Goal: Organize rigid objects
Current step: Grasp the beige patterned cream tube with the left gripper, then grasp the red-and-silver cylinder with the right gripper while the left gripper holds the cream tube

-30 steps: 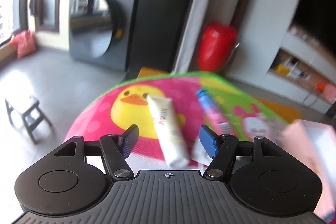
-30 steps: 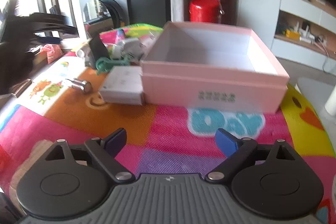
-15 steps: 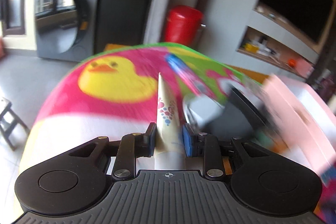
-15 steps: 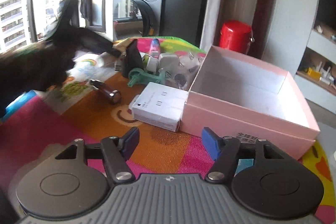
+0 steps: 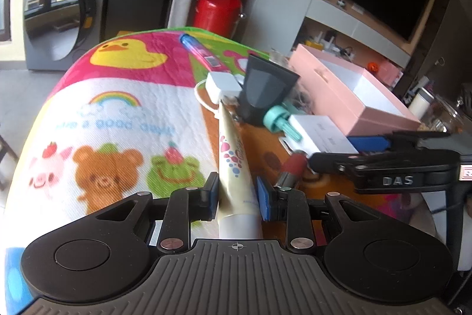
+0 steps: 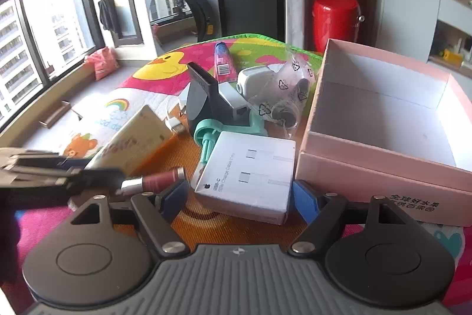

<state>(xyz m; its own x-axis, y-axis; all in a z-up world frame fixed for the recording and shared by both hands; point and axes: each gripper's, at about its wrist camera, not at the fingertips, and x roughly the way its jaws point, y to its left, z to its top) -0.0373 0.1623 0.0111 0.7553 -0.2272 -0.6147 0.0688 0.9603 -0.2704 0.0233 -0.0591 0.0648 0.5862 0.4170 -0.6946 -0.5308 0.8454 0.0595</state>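
Between the blue pads of the left gripper (image 5: 237, 197), a cream plastic tube (image 5: 233, 164) is being pinched near its capped end, its flat crimped tail pointing forward over the cartoon-printed mat (image 5: 118, 114). Just ahead of that tail, a dark wedge-shaped block (image 5: 265, 84) and a teal plastic piece (image 5: 280, 123) are crowding the way. Further right, the right gripper (image 6: 240, 197) is hovering with its jaws spread wide around the near edge of a flat white cardboard box (image 6: 247, 167); a burgundy metal-capped cylinder (image 6: 156, 180) is lying just left of it. Right of it, the pink square box (image 6: 383, 173) is sitting open, touching the white box.
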